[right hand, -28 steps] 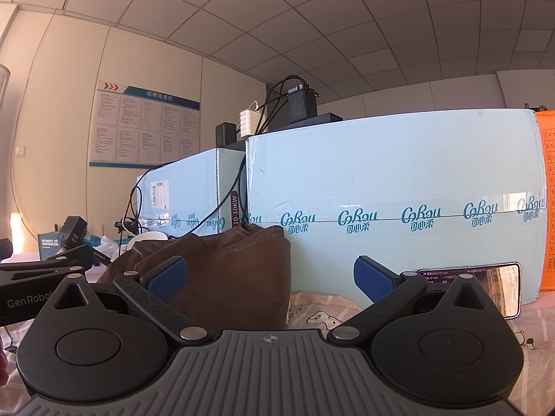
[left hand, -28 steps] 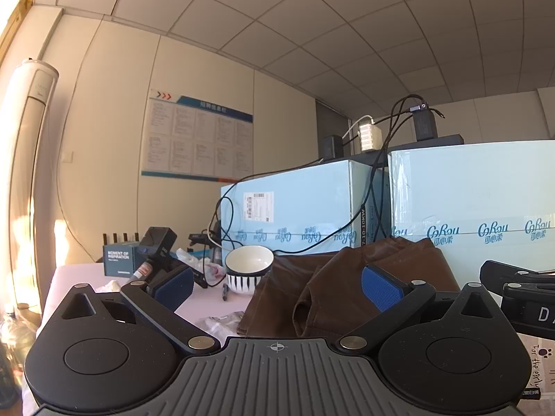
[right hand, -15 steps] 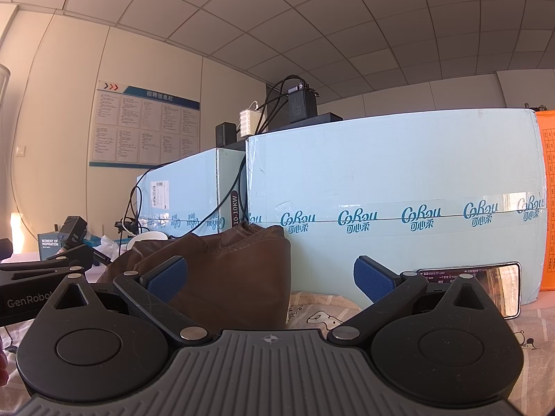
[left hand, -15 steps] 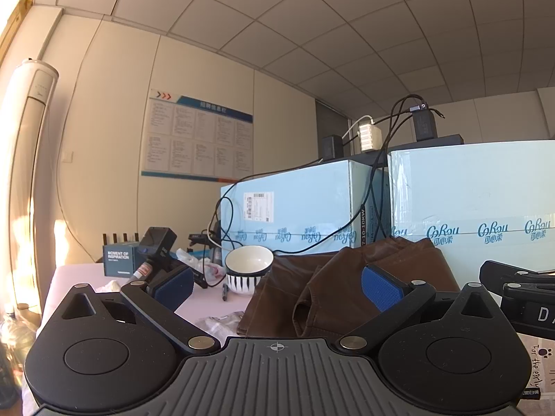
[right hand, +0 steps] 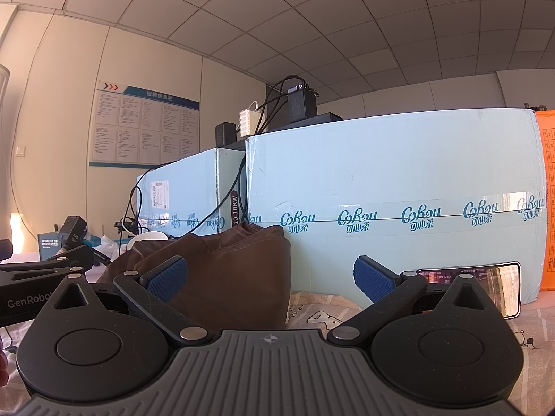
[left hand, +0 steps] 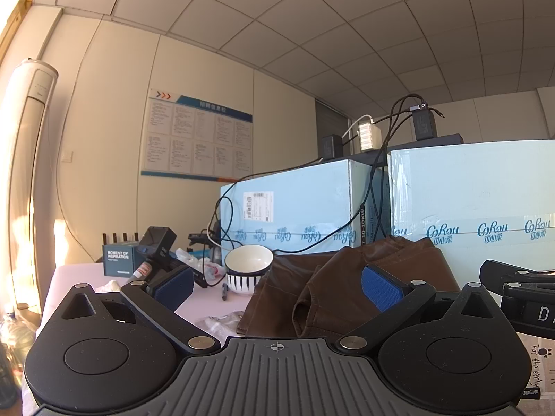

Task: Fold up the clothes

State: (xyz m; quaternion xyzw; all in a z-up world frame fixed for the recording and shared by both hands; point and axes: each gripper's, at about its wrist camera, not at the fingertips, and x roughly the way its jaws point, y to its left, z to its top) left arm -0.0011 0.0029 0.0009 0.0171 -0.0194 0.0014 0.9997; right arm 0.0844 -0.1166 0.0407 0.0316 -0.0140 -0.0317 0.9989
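Note:
A brown garment (left hand: 333, 287) lies bunched on the table in front of pale blue boxes; it also shows in the right wrist view (right hand: 229, 277). My left gripper (left hand: 277, 286) is open and empty, its fingers held apart just short of the garment. My right gripper (right hand: 270, 277) is open and empty, its left finger in front of the garment's right side. Neither gripper touches the cloth. The right gripper's body shows at the right edge of the left wrist view (left hand: 520, 291).
Two pale blue cardboard boxes (right hand: 399, 201) stand behind the garment, with chargers and cables on top. A striped bowl (left hand: 248, 272), a small dark box (left hand: 119, 260) and camera gear sit at the left. A phone (right hand: 485, 284) leans on the right box. A patterned cloth (right hand: 322, 312) covers the table.

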